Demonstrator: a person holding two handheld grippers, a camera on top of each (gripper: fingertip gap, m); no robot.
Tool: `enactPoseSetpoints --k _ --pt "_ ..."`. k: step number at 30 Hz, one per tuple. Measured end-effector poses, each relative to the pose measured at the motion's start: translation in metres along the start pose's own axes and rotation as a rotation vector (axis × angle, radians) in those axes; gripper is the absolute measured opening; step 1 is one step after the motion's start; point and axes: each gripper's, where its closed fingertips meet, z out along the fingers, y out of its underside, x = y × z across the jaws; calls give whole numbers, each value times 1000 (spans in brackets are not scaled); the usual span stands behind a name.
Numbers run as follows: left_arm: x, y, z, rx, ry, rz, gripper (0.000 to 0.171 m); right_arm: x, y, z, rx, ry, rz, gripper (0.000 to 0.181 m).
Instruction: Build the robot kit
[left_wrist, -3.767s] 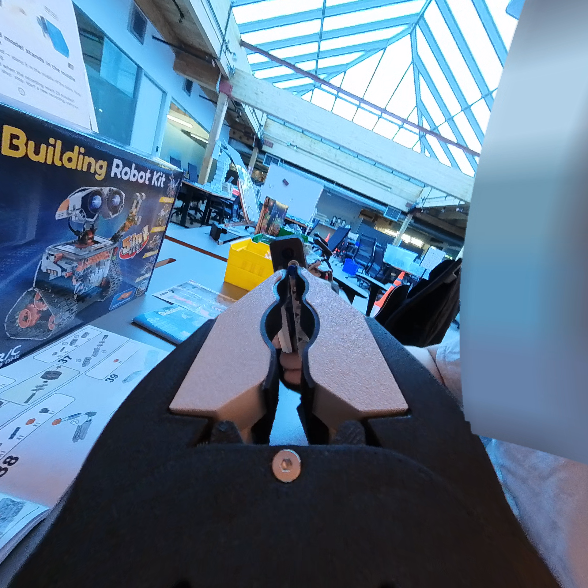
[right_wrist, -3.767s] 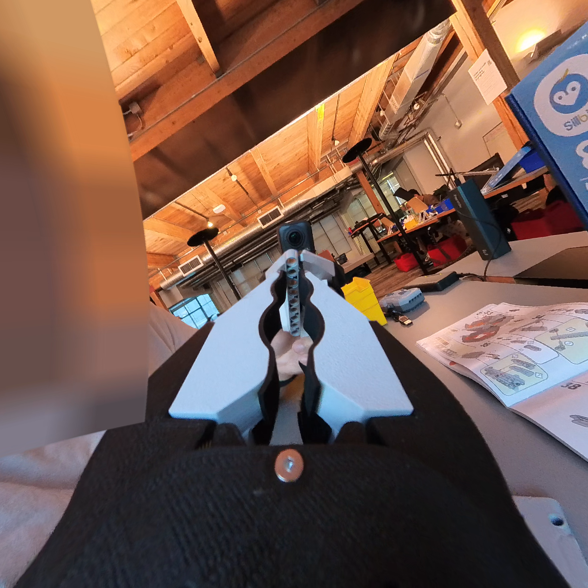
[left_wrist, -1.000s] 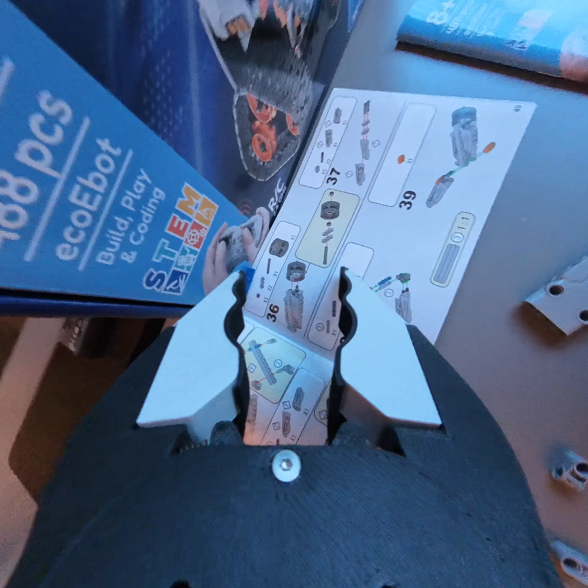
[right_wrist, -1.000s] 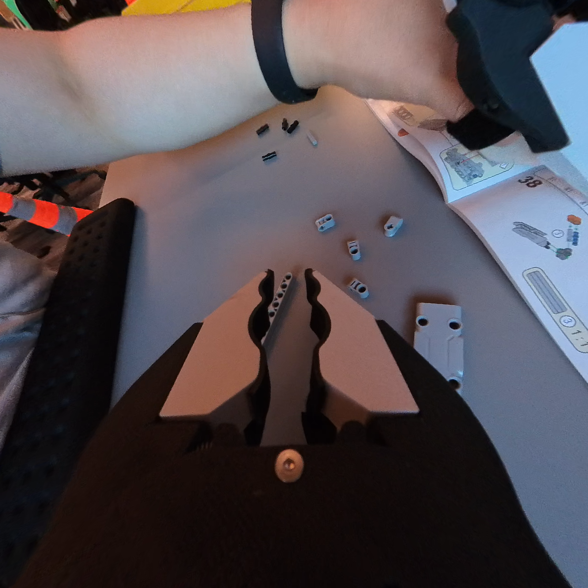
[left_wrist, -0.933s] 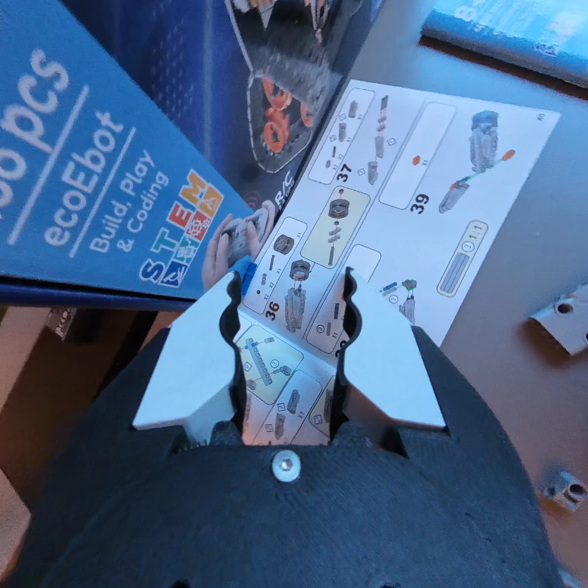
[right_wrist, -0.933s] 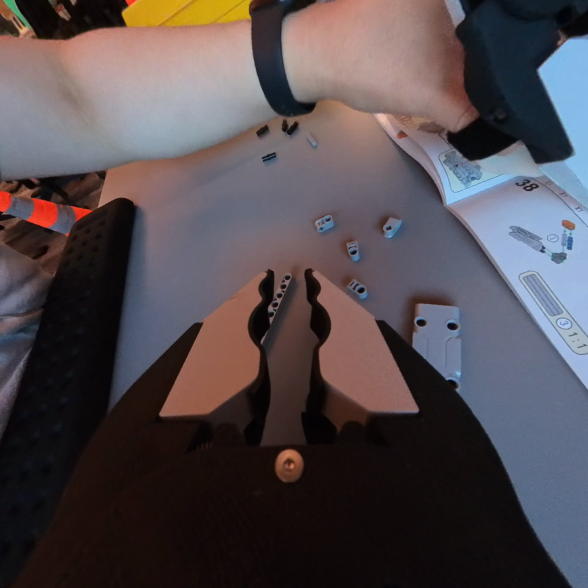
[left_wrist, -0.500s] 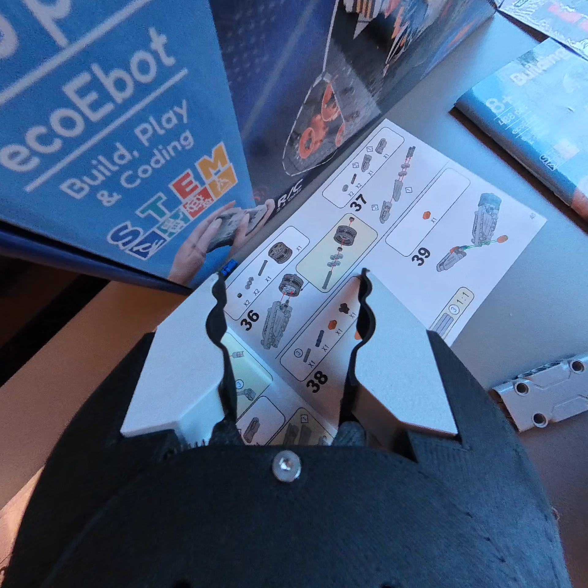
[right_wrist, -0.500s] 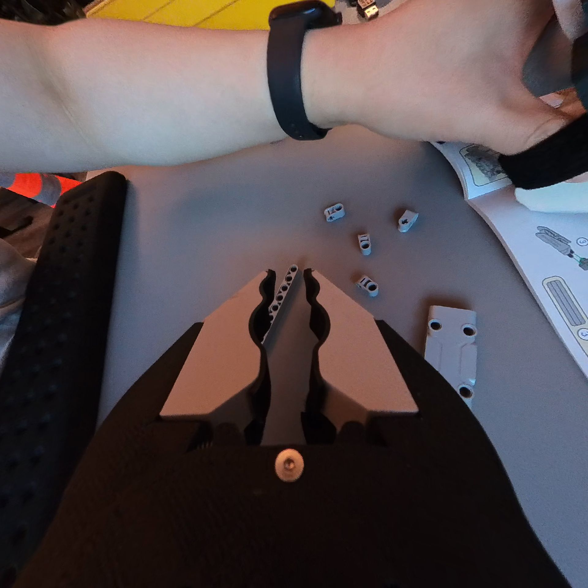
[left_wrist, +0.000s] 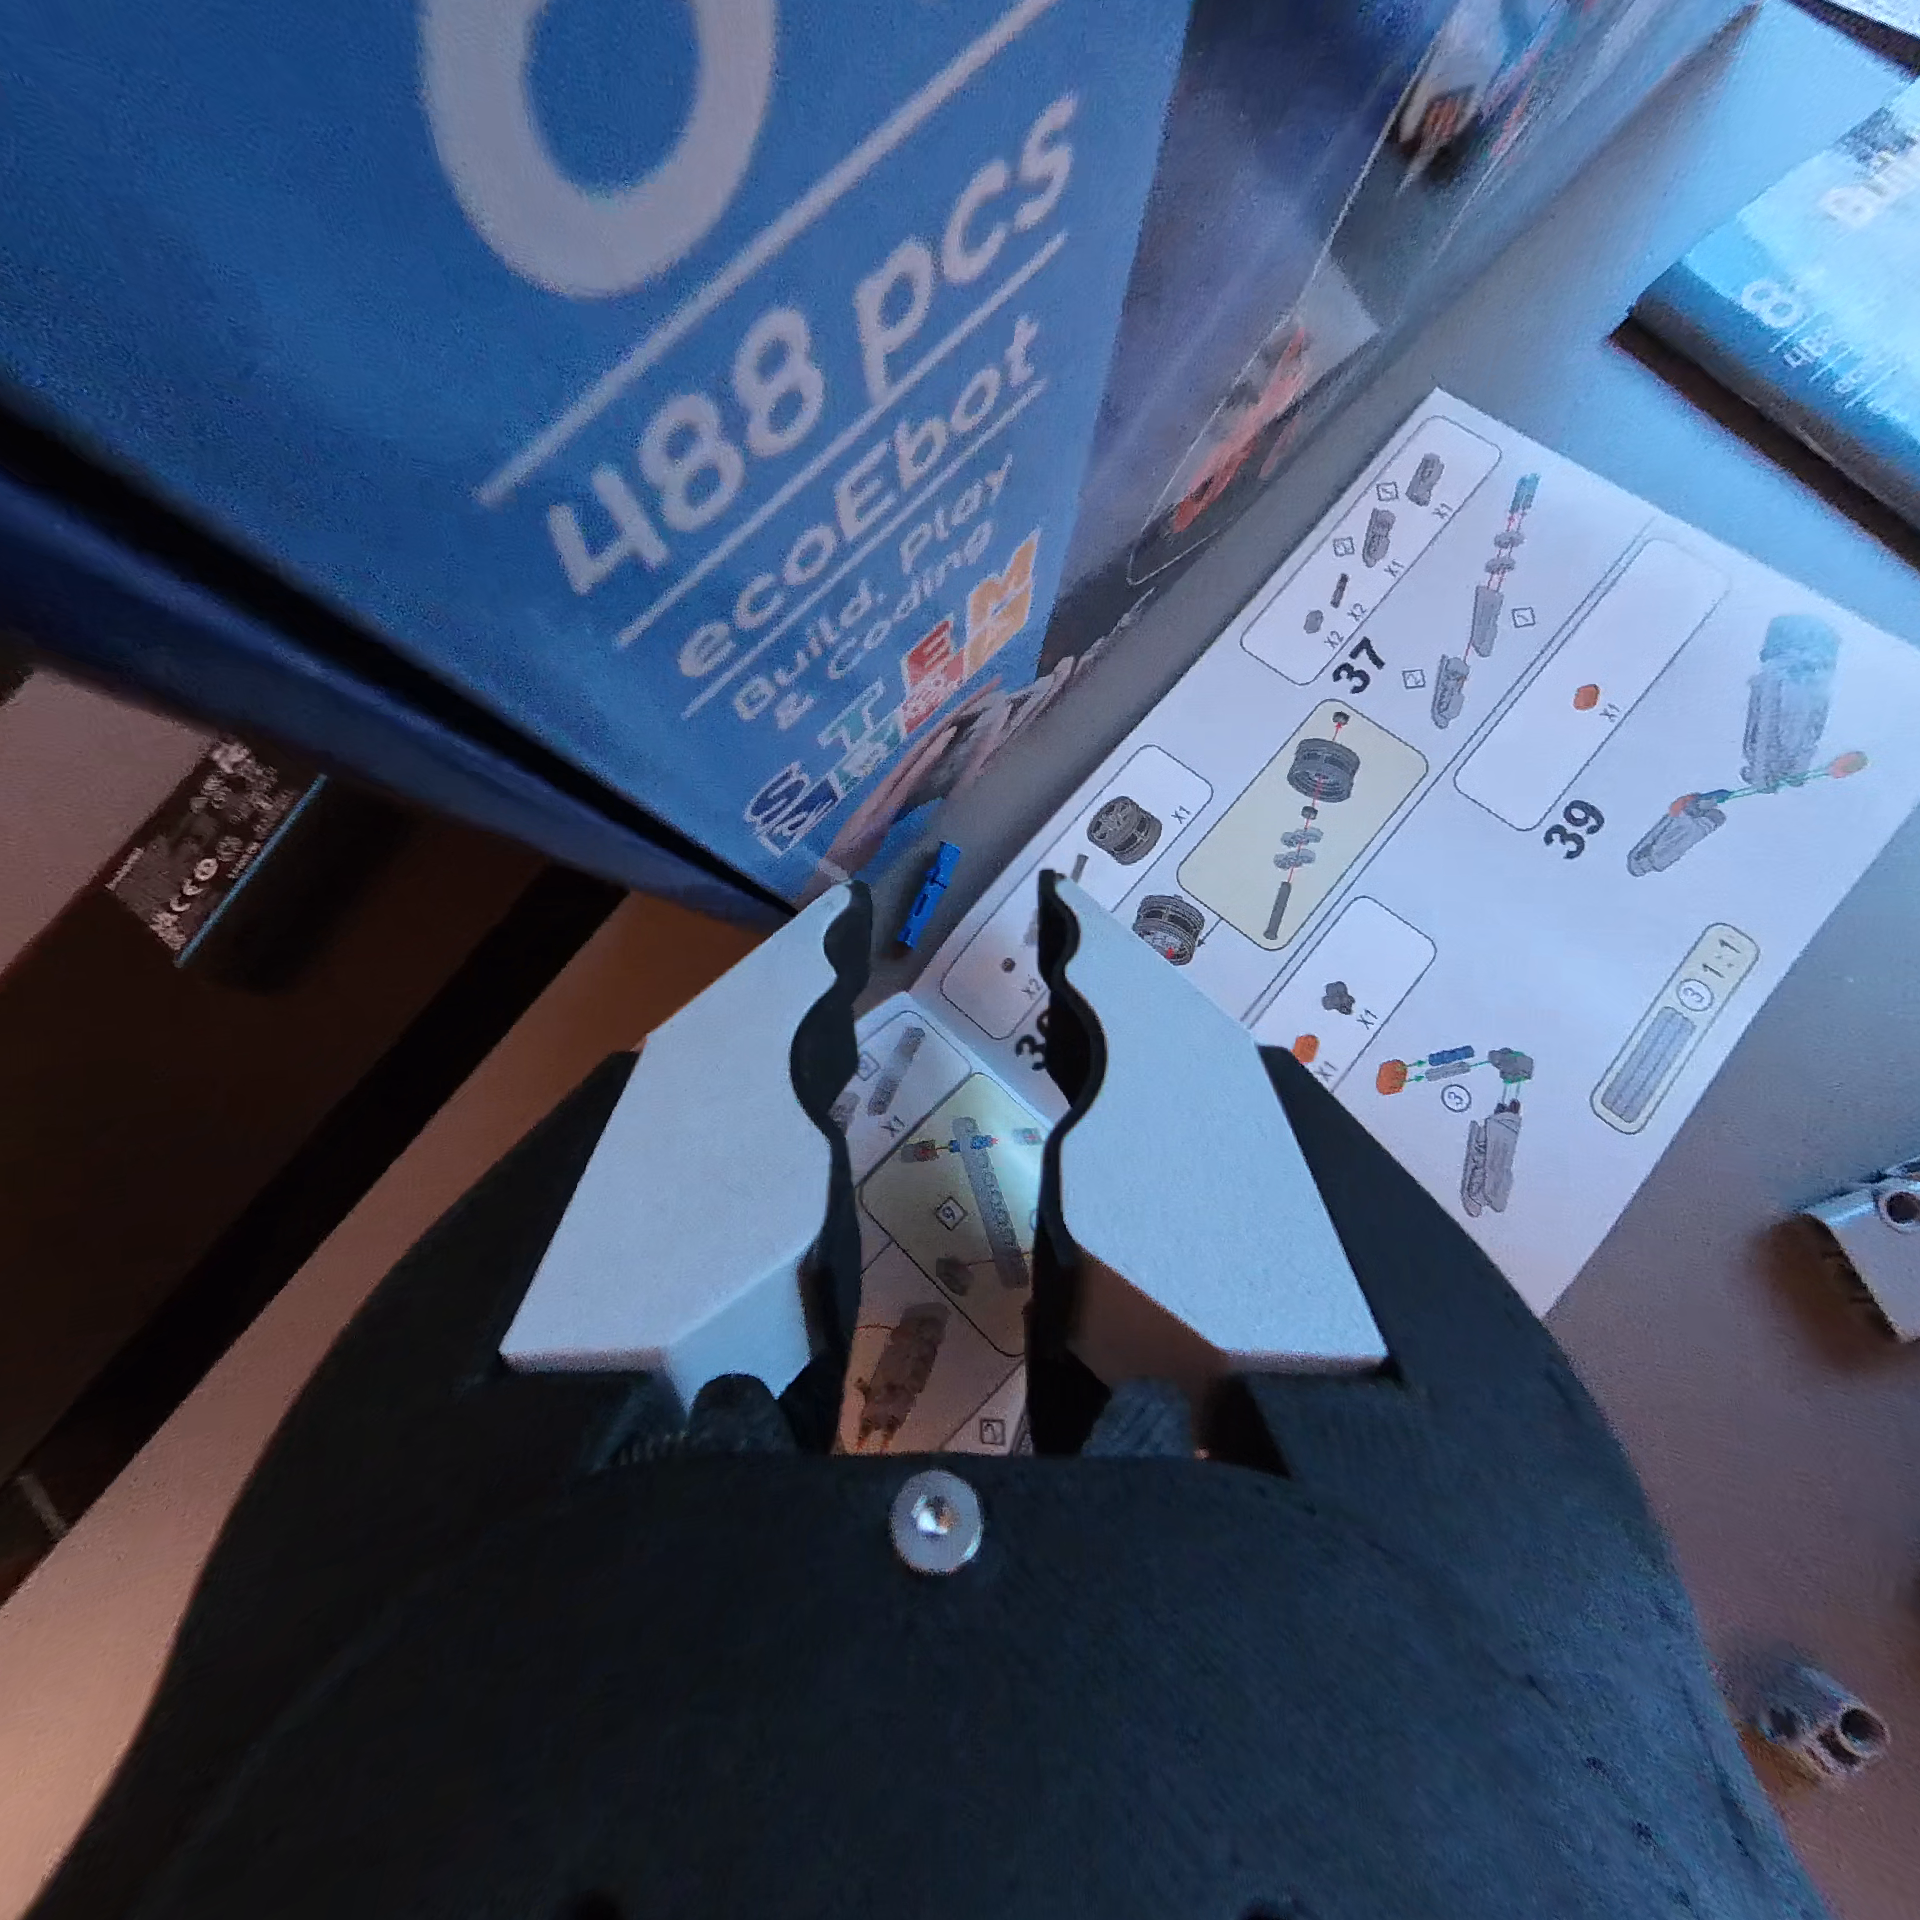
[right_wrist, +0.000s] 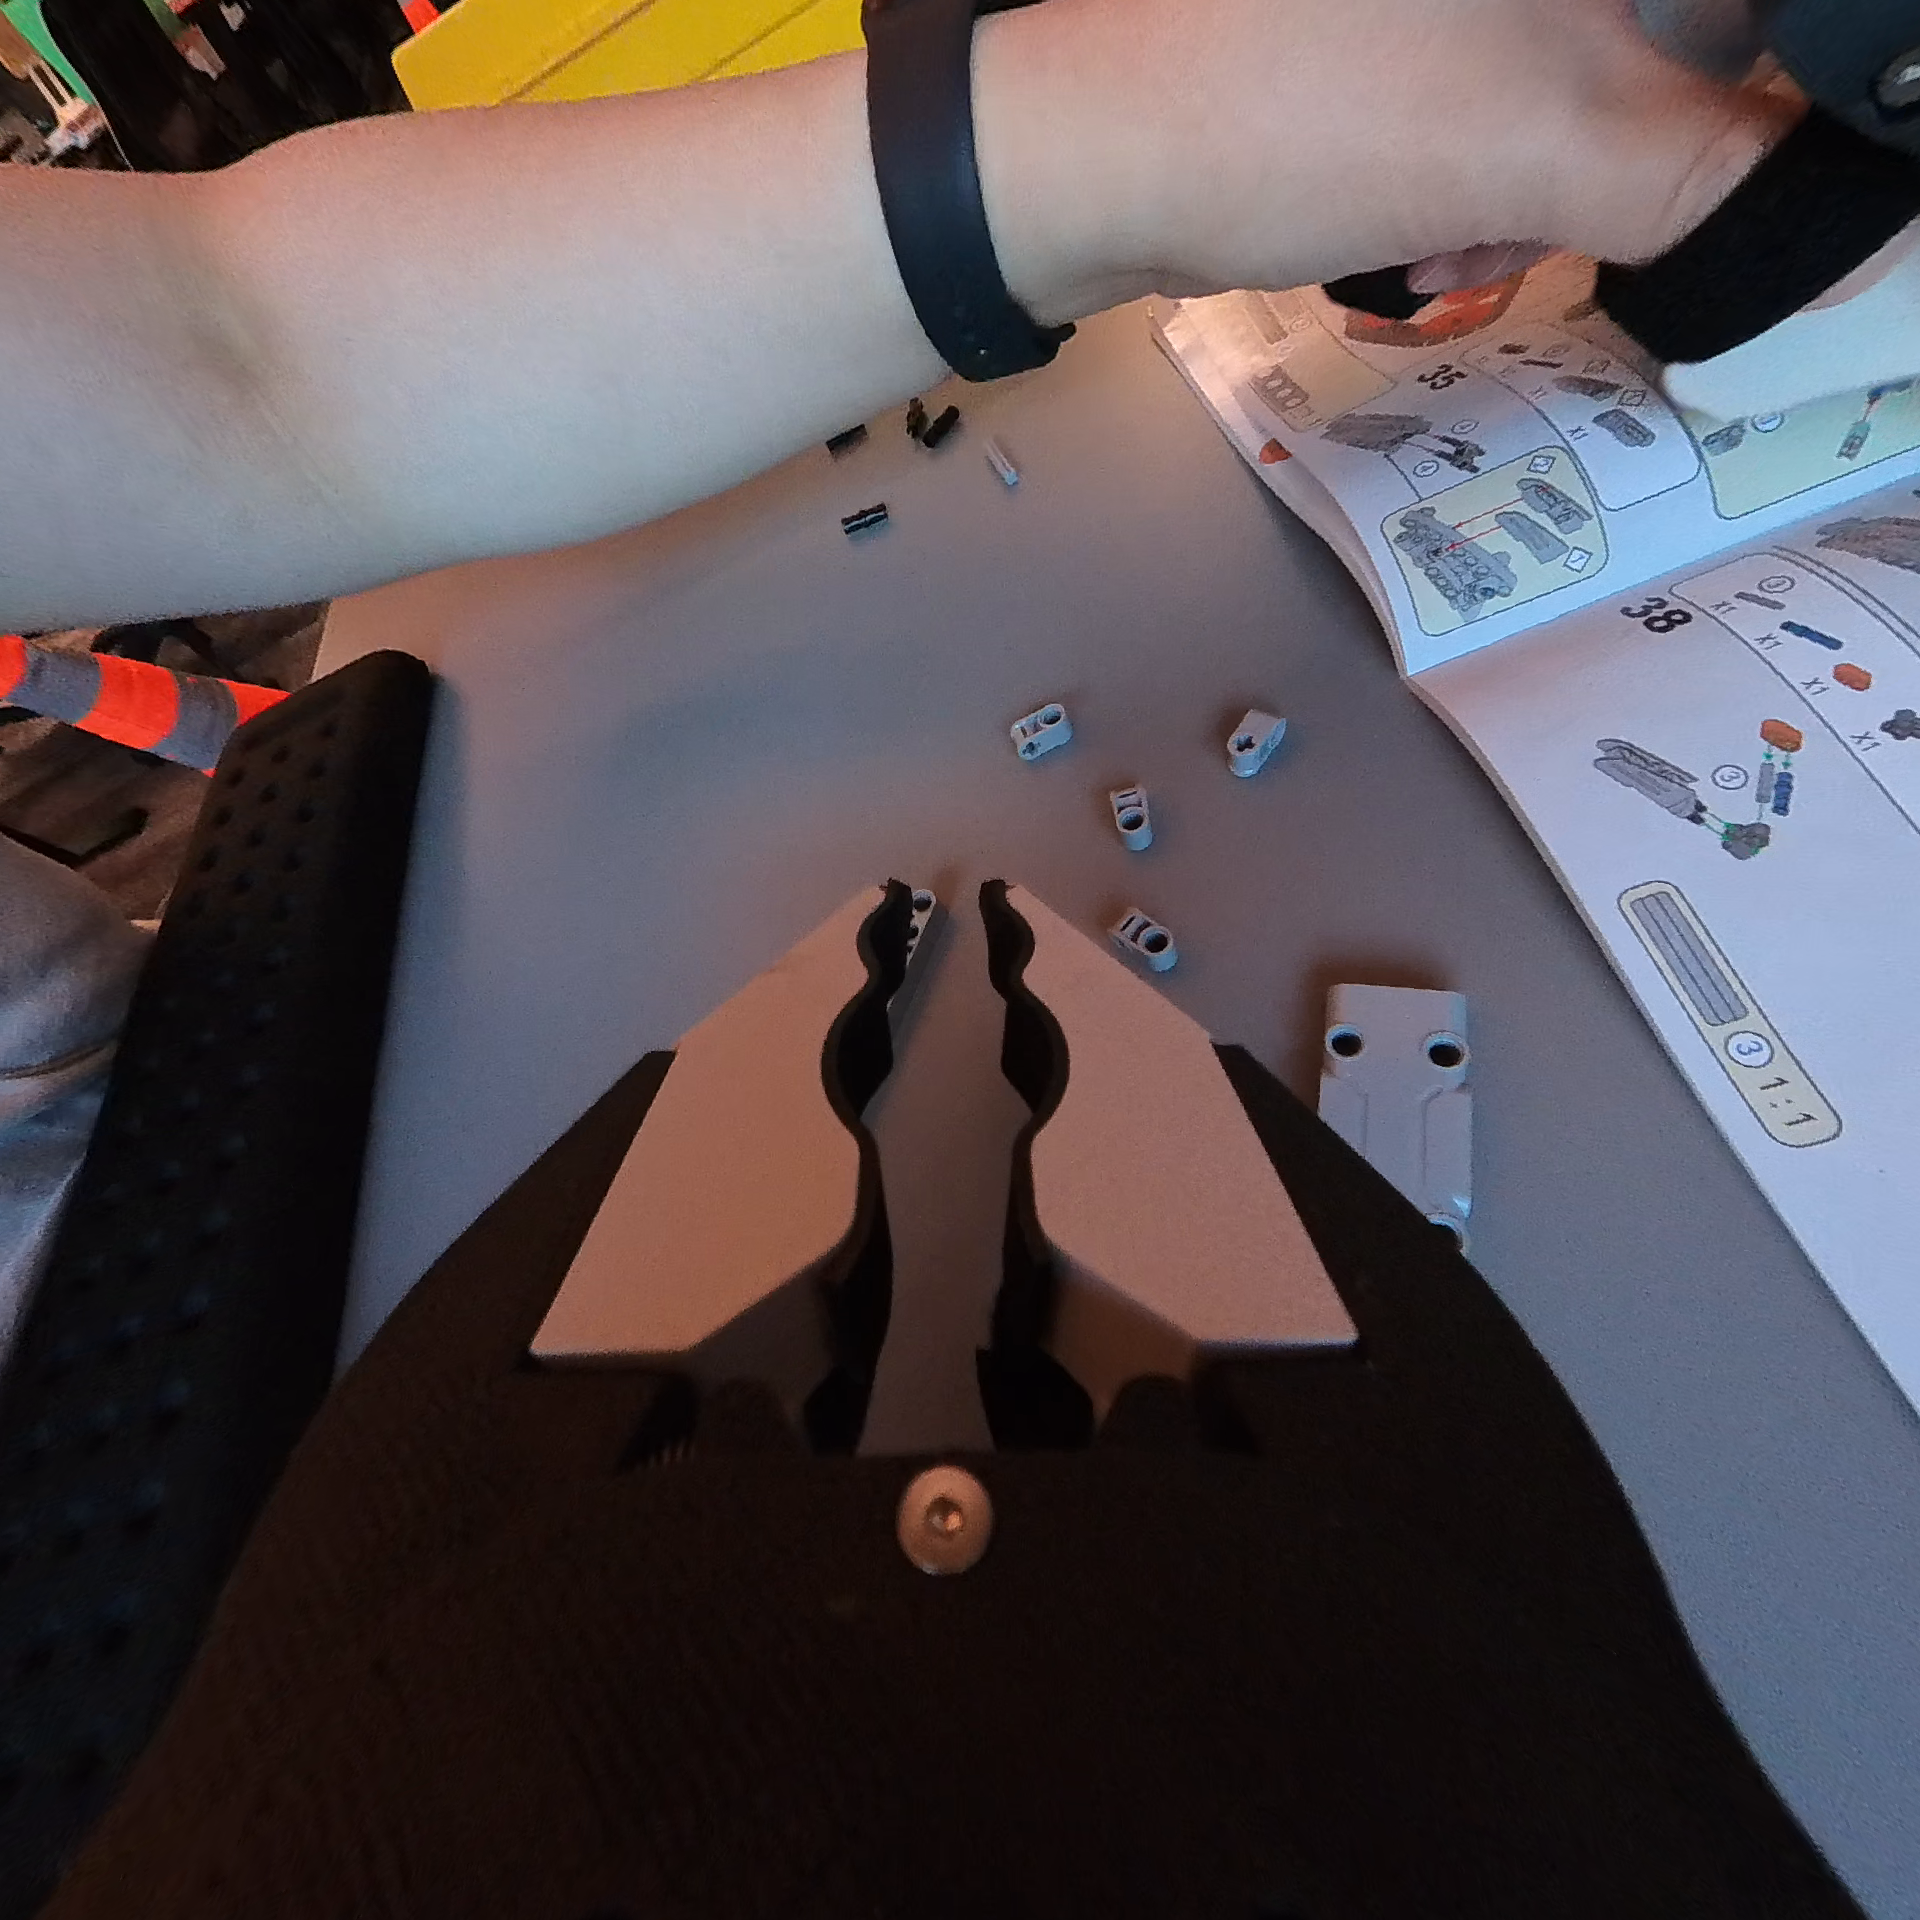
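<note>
Blue pin (left_wrist: 928, 896), just past open left tool (left_wrist: 945, 899)

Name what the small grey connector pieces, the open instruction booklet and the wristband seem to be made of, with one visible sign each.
Small grey connector pieces: likely moulded plastic, with crisp round holes and a smooth, even grey surface.
Instruction booklet: printed paper, thin flat pages with a centre fold.
Wristband: probably rubber or silicone, matt black, bending around the wrist.
</note>
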Motion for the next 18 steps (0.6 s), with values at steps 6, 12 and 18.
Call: enactPoseSetpoints --k 6,12,18 --pt "8 -17 -12 95 82 -123 31 8 -4 -6 4 56 -40 11" --pt "1 -21 -18 99 94 -116 29 67 -107 -105 97 720 -591 40" --pt "-3 -19 -19 107 95 -129 26 132 -214 -145 -283 856 -818 84"
